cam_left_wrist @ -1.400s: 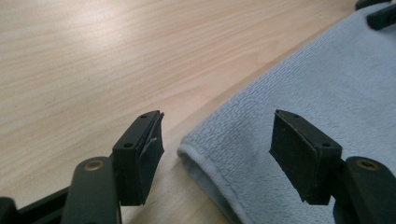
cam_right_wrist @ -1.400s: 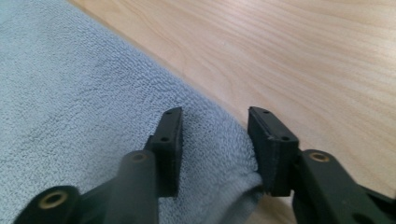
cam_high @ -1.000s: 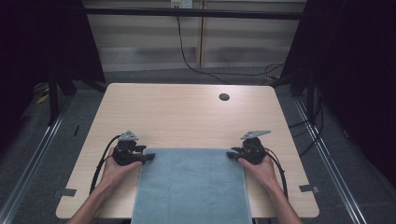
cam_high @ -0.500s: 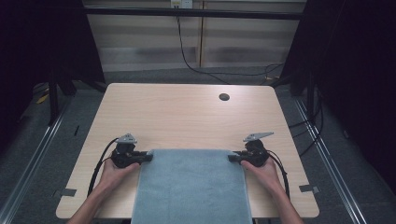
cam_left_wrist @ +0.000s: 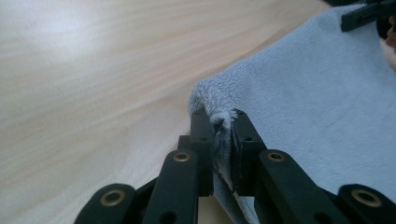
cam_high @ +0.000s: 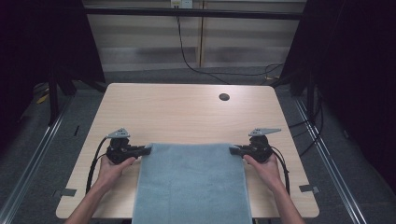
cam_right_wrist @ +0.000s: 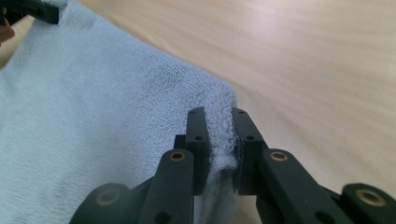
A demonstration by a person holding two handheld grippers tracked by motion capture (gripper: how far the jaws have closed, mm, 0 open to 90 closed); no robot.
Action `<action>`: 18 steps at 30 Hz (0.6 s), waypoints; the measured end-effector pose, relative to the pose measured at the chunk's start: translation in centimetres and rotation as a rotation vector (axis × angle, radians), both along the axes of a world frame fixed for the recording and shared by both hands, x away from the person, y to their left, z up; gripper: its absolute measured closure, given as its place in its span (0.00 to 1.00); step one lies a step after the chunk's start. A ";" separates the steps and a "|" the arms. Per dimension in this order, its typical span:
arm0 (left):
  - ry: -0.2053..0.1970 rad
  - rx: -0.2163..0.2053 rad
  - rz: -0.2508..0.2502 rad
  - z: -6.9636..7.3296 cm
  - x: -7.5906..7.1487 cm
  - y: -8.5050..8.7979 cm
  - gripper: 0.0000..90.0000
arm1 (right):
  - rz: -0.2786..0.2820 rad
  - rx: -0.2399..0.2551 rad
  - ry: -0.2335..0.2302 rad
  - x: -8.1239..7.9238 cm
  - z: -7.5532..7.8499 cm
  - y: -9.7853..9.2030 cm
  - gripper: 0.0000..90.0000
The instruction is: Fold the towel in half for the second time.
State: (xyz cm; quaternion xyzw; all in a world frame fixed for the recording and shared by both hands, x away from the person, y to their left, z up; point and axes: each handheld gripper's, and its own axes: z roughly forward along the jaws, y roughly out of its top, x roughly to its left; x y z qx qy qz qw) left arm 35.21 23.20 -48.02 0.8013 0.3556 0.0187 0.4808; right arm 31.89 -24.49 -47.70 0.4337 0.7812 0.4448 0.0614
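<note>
1. Near my edge of the bench, the blue towel lies flat, its far hem running left to right between my two hands and its near end hanging off the bench edge toward me.
2. It is terry cloth, so I judge it soft, limp and light, with a nap that grips well. It will sag and fold wherever it is unsupported, so the two far corners are the places to hold it.
3. My left hand-held gripper has just been closing, and in the left gripper view its jaws now pinch the far left corner of the towel, a tuft of cloth bunched between the pads.
4. My right hand-held gripper has likewise just been closing; the right gripper view shows the far right corner of the towel squeezed between its jaws.
5. Both grippers lie low and level on the bench, pointing inward at each other across the hem.
6. My left hand and right hand wrap the gripper bodies from the near side, forearms angled in from the near edge, cables looping outward.
7. A dark round hole sits far off on the bench, well clear of the towel.
</note>
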 end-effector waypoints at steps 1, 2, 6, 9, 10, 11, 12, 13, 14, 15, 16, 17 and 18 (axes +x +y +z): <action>-0.002 -0.011 0.010 0.2 0.0 0.1 0.91 | -0.002 0.010 -0.012 0.1 0.3 0.0 0.89; -0.003 -0.013 0.013 0.3 0.0 0.2 0.91 | -0.002 0.017 -0.024 0.2 0.6 0.1 0.89; -0.020 -0.028 0.021 1.3 0.2 0.6 0.91 | 0.001 0.020 -0.046 0.5 1.4 0.2 0.89; -0.038 -0.045 0.030 2.0 0.5 0.5 0.91 | -0.009 0.030 -0.060 0.8 2.0 0.3 0.89; -0.042 -0.044 0.033 2.1 0.6 0.5 0.91 | -0.010 0.033 -0.068 1.0 2.3 0.2 0.89; -0.044 -0.042 0.039 2.2 0.8 0.5 0.91 | -0.013 0.037 -0.073 1.1 2.4 0.2 0.89; -0.051 -0.046 0.040 2.4 1.0 0.5 0.91 | -0.017 0.042 -0.079 1.3 2.7 0.2 0.89; -0.057 -0.053 0.044 2.5 1.1 0.5 0.91 | -0.021 0.049 -0.089 1.4 2.9 0.1 0.89; -0.059 -0.062 0.049 2.7 1.2 0.6 0.91 | -0.021 0.052 -0.090 1.5 3.1 0.1 0.89; -0.061 -0.064 0.052 2.9 1.5 0.6 0.91 | -0.027 0.055 -0.094 1.6 3.3 0.1 0.89; -0.061 -0.066 0.057 3.0 1.6 0.6 0.91 | -0.027 0.059 -0.103 1.7 3.6 0.1 0.89; -0.065 -0.064 0.060 3.1 1.8 0.6 0.91 | -0.026 0.059 -0.106 1.8 3.8 0.1 0.89; -0.068 -0.068 0.058 3.2 1.9 0.6 0.91 | -0.029 0.062 -0.109 1.8 3.9 0.2 0.89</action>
